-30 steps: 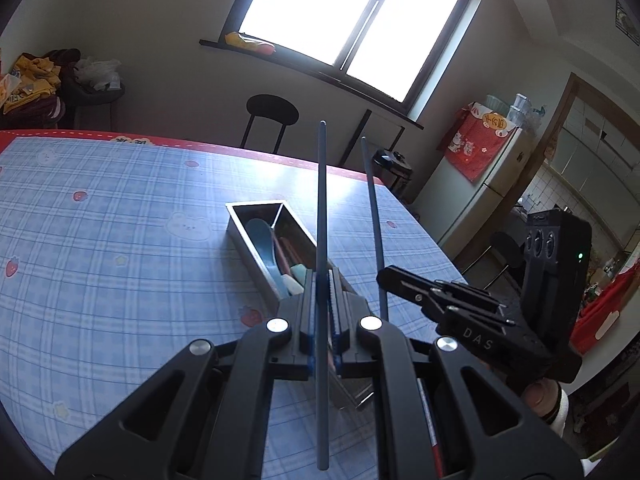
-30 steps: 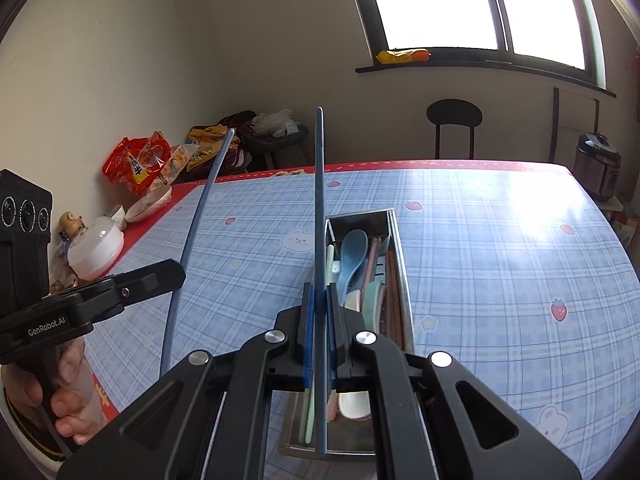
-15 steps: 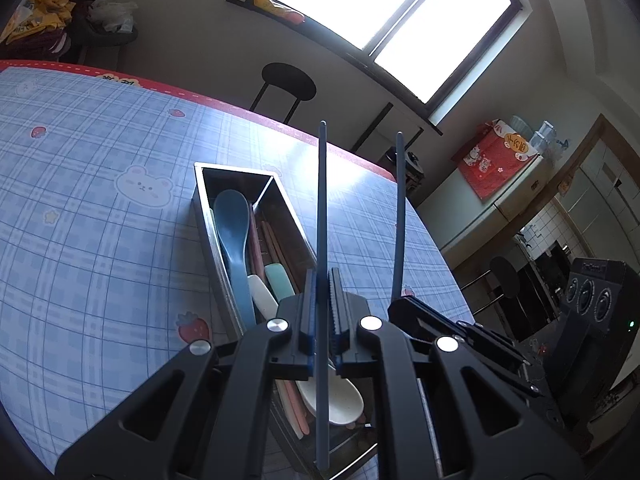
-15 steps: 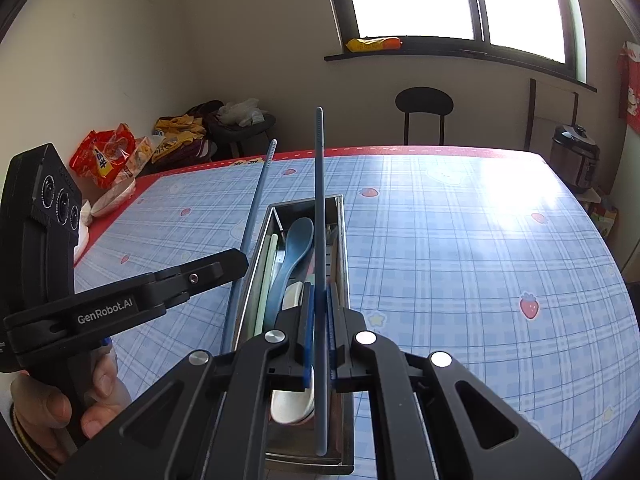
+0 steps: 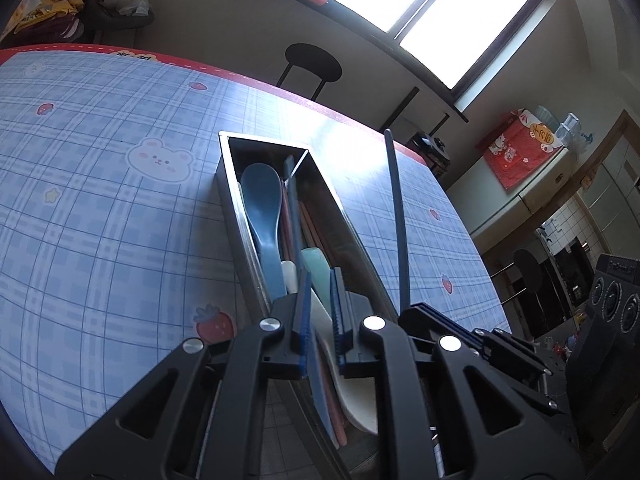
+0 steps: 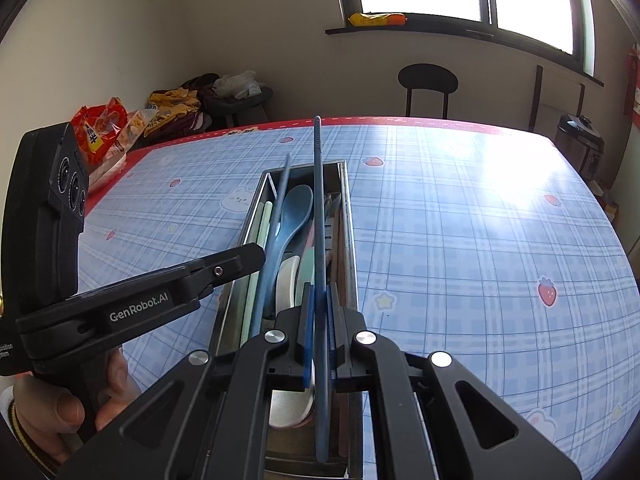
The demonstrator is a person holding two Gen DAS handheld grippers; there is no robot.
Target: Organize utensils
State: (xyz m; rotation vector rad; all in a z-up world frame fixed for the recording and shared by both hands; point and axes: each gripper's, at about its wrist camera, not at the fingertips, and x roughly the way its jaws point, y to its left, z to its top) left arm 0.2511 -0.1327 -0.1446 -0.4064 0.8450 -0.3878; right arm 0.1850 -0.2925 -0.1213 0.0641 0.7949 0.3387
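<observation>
Gripping a blue chopstick, right gripper is clamped on it w/ the stick pointing up and forward over the steel tray. Left gripper has jaws parted, nothing between the pads, hovering over tray's near end. Second blue chopstick lies in the tray, far tip prob. resting on the end wall. Tray also holds blue spoon, white spoon, pinkish chopsticks. Tray sits on plaid-cloth worktop.
</observation>
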